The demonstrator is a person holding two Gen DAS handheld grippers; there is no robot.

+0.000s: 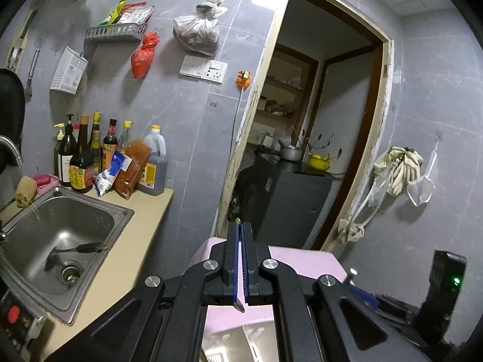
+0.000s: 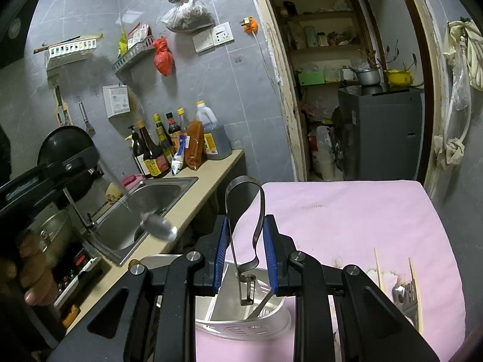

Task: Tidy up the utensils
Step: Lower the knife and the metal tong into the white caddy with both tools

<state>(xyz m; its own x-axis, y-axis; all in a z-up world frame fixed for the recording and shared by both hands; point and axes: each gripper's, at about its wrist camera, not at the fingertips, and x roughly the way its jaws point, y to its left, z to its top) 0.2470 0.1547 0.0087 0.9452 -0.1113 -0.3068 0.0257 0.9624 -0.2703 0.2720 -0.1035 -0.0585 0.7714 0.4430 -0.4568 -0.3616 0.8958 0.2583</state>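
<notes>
Blue pads of the right gripper [image 2: 245, 255] press on both sides of a steel peeler [image 2: 246, 241] – its loop handle stands up between the jaws, its blade end hangs over a white holder [image 2: 241, 325]. That holder sits on the pink cloth [image 2: 347, 220] and has one utensil inside. More cutlery [image 2: 406, 297] lies on the cloth at the right. The left gripper [image 1: 240, 235] is fully closed on the thin handle of a spoon [image 2: 160, 226]; in the right view the spoon's bowl hangs in the air above the counter edge, beside the sink [image 1: 45, 229] – a dark utensil lies in the sink.
</notes>
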